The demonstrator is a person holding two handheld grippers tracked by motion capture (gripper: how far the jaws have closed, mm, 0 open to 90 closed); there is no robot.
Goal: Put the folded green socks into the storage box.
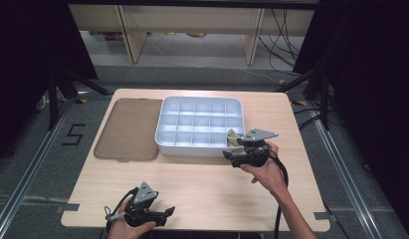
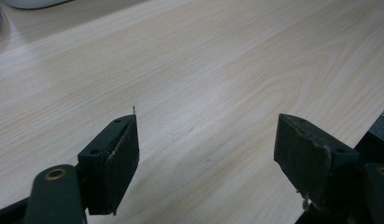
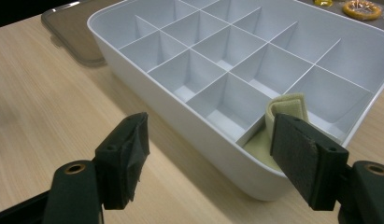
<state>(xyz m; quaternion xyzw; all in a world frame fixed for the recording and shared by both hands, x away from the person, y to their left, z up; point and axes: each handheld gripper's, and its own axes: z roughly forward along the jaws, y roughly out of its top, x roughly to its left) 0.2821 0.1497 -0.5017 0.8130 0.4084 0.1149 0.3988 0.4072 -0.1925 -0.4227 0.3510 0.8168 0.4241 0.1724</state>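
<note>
Beige strap [image 3: 284, 108], a folded strip of soft material, sits in the near right corner compartment of the white divided tray [image 3: 180, 126]; its folded end stands up against a divider wall, the rest lies on the compartment floor. Right tool [image 3: 210, 154] hangs just at the tray's near wall by that corner, jaws spread wide, one jaw outside the wall, the other over the strap's compartment; pads press on nothing. Other compartments bare. Tray stands at mid bench [image 1: 202, 184], pale wood grain. Smoky translucent lid [image 1: 128, 129] lies flat just beside the tray's left side. Left tool [image 2: 206, 154] low over the bench's near left edge, well apart from the tray, jaws wide, nothing between them.
</note>
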